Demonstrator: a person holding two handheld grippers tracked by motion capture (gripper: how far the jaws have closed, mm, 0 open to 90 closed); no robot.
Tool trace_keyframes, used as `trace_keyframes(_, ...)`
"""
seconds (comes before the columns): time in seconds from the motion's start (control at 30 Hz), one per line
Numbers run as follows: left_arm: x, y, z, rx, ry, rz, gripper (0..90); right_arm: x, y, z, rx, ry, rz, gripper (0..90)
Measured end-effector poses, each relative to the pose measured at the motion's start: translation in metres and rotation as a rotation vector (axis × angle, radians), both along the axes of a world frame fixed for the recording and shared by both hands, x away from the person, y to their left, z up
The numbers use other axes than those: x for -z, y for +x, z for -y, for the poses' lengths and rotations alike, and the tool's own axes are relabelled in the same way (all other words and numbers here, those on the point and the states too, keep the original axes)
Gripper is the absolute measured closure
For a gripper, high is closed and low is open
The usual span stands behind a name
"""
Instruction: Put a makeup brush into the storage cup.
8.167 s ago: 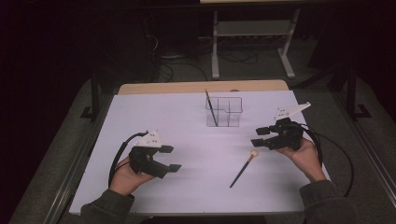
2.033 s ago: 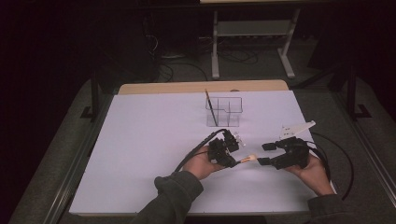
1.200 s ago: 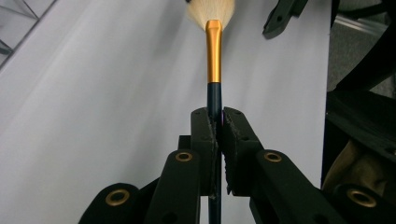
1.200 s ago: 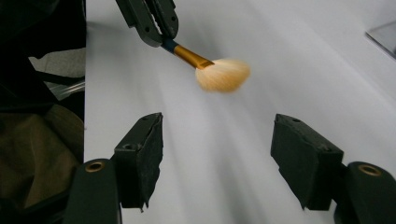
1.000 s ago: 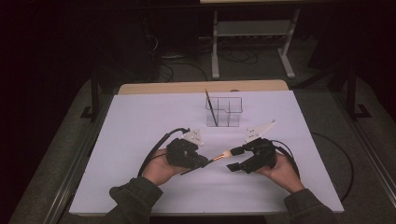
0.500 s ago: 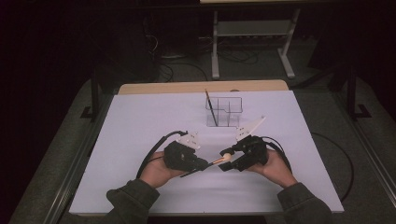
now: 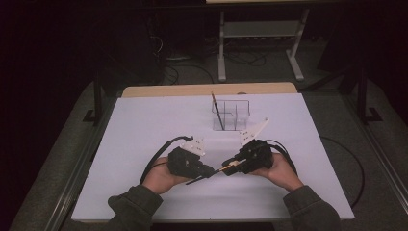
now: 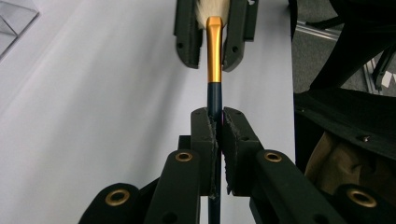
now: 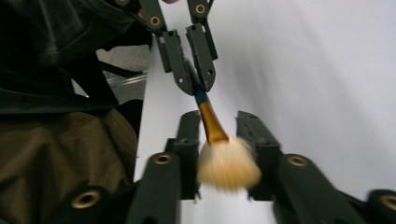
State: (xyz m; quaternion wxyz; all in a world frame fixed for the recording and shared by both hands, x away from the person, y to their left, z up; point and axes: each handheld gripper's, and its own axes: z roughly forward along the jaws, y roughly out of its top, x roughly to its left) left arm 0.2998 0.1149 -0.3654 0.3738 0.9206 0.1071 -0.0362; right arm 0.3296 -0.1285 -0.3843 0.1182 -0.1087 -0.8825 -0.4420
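A brush with a dark blue handle, gold ferrule (image 8: 214, 56) and pale bristles (image 9: 228, 165) hangs just above the white table between the two hands. My left gripper (image 8: 219, 126) is shut on the handle, and in the high view it (image 7: 208, 171) sits left of centre near the front. My right gripper (image 9: 219, 119) faces it from the right (image 7: 230, 168). Its jaws stand open on either side of the ferrule and bristles, with a gap on each side.
A clear compartmented holder (image 7: 236, 109) stands at the back middle of the white table (image 7: 144, 130), with a dark brush (image 7: 217, 111) upright in its left part. Cables trail from both grippers. The person's sleeves enter at the front edge.
The left gripper lifted the brush from the right of the table and carried it left. The right gripper has closed in, and its open jaws now straddle the brush head.
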Motion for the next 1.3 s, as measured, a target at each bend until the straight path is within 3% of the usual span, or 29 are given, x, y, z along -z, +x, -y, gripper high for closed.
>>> trace_keyframes(0.1, -0.001, 0.000, -0.002, 0.001, -0.009, -0.002, 83.5, -0.001, 0.002, 0.002, -0.020, 0.025, -0.025, 77.3)
trace_keyframes(0.6, 0.002, 0.001, 0.002, 0.017, 0.026, 0.005, 83.6, -0.004, 0.005, -0.004, -0.056, 0.046, -0.040, 79.8)
trace_keyframes(0.77, 0.001, 0.001, 0.000, 0.015, 0.017, 0.013, 83.6, -0.009, 0.004, -0.007, -0.061, 0.036, -0.018, 81.4)
trace_keyframes(1.0, -0.003, 0.001, -0.004, 0.029, -0.005, -0.018, 81.8, -0.022, 0.002, -0.014, -0.093, -0.001, 0.031, 81.9)
trace_keyframes(1.13, -0.004, 0.000, -0.006, 0.035, 0.016, -0.012, 75.4, -0.033, 0.003, -0.017, -0.105, -0.030, 0.057, 81.9)
trace_keyframes(1.3, -0.003, 0.000, -0.009, 0.028, 0.030, -0.005, 74.2, -0.048, 0.003, -0.020, -0.117, -0.059, 0.074, 81.8)
